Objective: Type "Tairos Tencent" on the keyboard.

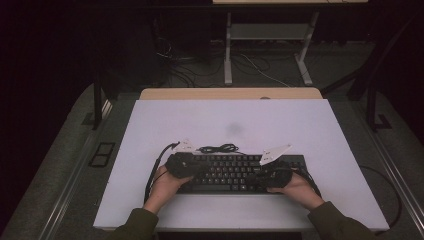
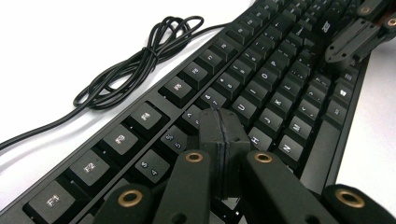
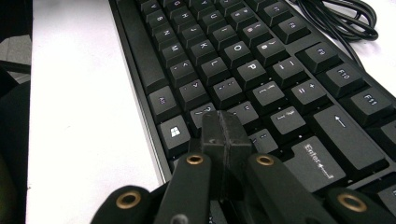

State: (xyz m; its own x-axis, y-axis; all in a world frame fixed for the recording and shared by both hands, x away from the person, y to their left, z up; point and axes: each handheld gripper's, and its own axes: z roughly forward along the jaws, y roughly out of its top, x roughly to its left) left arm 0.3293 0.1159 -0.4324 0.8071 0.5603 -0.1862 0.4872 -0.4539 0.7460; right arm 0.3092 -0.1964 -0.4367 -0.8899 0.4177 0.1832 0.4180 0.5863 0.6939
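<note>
A black keyboard (image 1: 227,172) lies on the white tabletop (image 1: 230,120) near its front edge, its coiled cable (image 1: 217,148) resting just behind it. My left gripper (image 1: 196,167) hovers over the keyboard's left end, jaws pressed together with nothing between them. In the left gripper view its tips (image 2: 223,123) sit just above the keys (image 2: 261,79) near the number row, and the cable (image 2: 135,60) lies to the left. My right gripper (image 1: 261,175) is over the right end, also shut and empty. Its tips (image 3: 222,126) hang above the keys (image 3: 243,70) close to the Enter key (image 3: 322,158).
A faint grey smudge (image 1: 234,129) marks the middle of the tabletop. A wooden strip (image 1: 230,93) runs along the far edge. Beyond it stand white desk legs (image 1: 228,50) and loose floor cables (image 1: 185,65). Dark floor surrounds the table.
</note>
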